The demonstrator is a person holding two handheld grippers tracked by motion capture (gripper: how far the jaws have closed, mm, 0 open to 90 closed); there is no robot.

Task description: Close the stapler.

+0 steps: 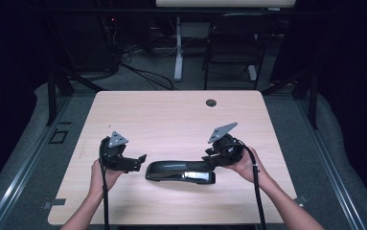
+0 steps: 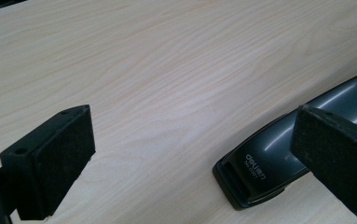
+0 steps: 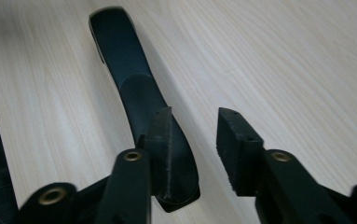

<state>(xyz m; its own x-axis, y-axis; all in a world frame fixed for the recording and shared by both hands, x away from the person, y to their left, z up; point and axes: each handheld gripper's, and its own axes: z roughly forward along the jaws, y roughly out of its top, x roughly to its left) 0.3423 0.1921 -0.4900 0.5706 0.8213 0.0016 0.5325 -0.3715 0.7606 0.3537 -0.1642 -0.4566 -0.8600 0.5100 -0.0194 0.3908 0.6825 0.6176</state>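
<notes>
Near edge first: my two forearms come in from the bottom of the high view, one gripper in each hand. Between them lies the black stapler [image 1: 181, 171], flat on the wooden table [image 1: 171, 115], in the near half and a bit right of middle. Long axis runs left-right across the table, roughly parallel to the near edge. The end carrying small pale lettering points at my left gripper [image 1: 142, 162]; the other end sits under the tip of my right gripper [image 1: 208, 157].

Left gripper: jaws wide apart, nothing between them. In the left gripper view the lettered end of the stapler [image 2: 260, 172] sits just beside the right-hand jaw, partly hidden behind it, bare wood in the gap. No contact that I can see.

Right gripper [image 3: 194, 144]: jaws part open, a clear gap between the pads. In the right gripper view the stapler [image 3: 134, 79] runs away from me lengthwise, its near end under or against the left-hand jaw; the other jaw stands over bare wood. Not clamped. Whether that one pad touches the stapler I cannot tell.

Room: open wood on the near side of the stapler up to the table edge, a strip of it at left and right outside each hand. Far half of the table is bare wood apart from a small dark round cable hole [image 1: 211, 102] near the far edge. Beyond the table: grey floor, a white desk leg [image 1: 177, 57], a dark chair [image 1: 234, 43], loose cables [image 1: 143, 72].
</notes>
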